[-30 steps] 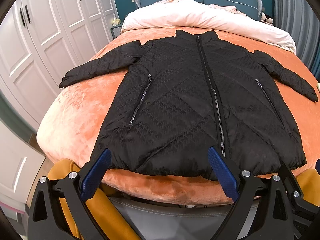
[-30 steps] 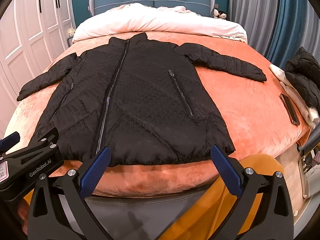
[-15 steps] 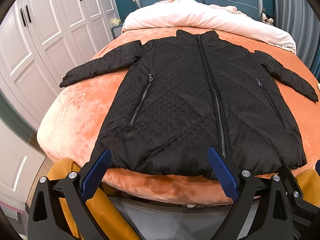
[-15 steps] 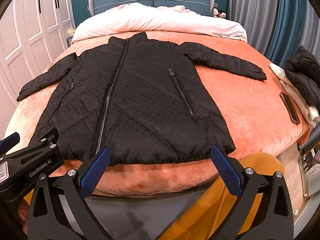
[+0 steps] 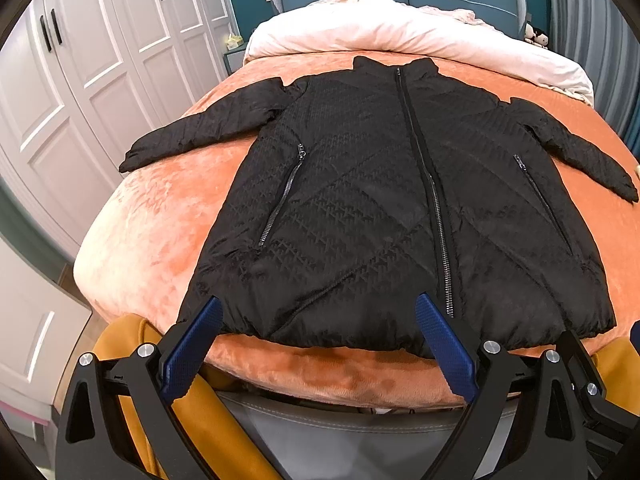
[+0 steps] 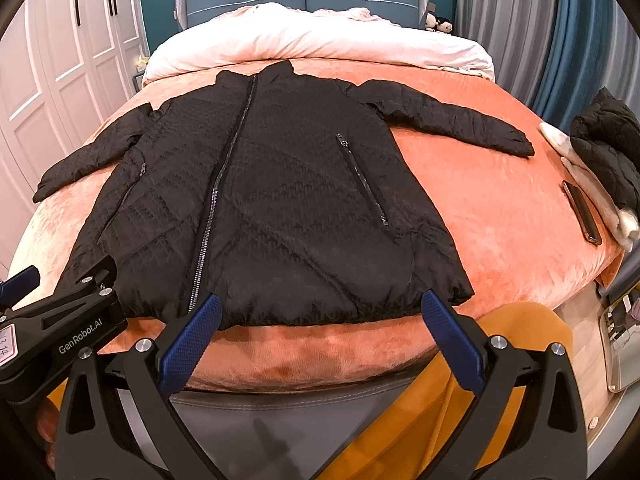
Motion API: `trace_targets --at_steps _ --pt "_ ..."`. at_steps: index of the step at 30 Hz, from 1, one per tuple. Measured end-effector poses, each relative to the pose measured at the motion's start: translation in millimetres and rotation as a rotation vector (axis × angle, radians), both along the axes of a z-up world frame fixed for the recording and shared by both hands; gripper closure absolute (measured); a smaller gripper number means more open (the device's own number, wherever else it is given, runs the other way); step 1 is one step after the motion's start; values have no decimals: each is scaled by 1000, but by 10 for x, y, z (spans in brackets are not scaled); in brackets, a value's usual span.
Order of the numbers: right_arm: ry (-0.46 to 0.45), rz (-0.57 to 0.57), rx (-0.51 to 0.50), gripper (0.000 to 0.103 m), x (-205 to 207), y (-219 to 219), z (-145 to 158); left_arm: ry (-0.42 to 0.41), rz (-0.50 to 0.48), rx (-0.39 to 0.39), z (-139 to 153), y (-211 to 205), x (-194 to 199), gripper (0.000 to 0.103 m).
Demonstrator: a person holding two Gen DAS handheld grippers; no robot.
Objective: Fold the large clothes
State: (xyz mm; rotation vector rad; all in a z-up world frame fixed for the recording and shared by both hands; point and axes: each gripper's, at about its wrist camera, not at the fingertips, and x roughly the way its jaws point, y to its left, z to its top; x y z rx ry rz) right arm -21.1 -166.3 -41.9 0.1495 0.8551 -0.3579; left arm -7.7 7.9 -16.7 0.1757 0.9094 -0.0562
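Note:
A black quilted jacket (image 5: 380, 208) (image 6: 272, 208) lies flat on the orange bedspread (image 5: 152, 232) (image 6: 492, 220), zipped up, collar toward the headboard, both sleeves spread out to the sides. Its hem sits at the near edge of the bed. My left gripper (image 5: 318, 308) hangs open just in front of the hem's left half, nothing between its blue pads. Equally open and empty, my right gripper (image 6: 320, 304) hovers before the hem's right half. The left gripper's body (image 6: 60, 328) shows at the lower left of the right wrist view.
A white duvet (image 6: 320, 44) is bunched by the blue headboard. At the bed's right edge lie a phone (image 6: 582, 212) and another dark garment (image 6: 608, 148). White wardrobe doors (image 5: 80, 80) stand to the left, curtains (image 6: 560, 32) to the right. Yellow trouser legs (image 6: 460, 400) are below.

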Motion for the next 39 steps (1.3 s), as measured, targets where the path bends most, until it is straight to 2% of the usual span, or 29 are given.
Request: trace_targets --at_steps 11,16,18,21,22,26,29,32,37,39 --pt "17 19 30 5 56 -53 -98 28 -1 12 -94 -51 49 7" --pt "-3 16 52 5 185 -437 -166 34 20 -12 -130 49 211 7" --pt "-2 -5 79 5 303 -744 -159 30 33 -26 -123 117 335 7" --pt "-46 -121 169 5 498 -1516 -103 30 47 -51 -110 215 562 7" --pt "-74 -182 231 5 589 -1929 -93 33 56 -61 -108 251 656 7" --pt "-178 -356 390 5 804 -3083 -174 64 69 -150 -106 363 996 7" --pt "-239 -493 435 5 962 -3891 -316 66 131 -195 -117 461 1241 7" --pt "-245 -641 445 5 1079 -4522 -522 45 199 -223 -111 580 1435 7" --pt "-235 -790 492 6 1226 -5067 -881 21 274 -252 -100 752 1721 7" --pt "-258 -812 494 13 1279 -5150 -928 24 288 -259 -111 797 1818 7"
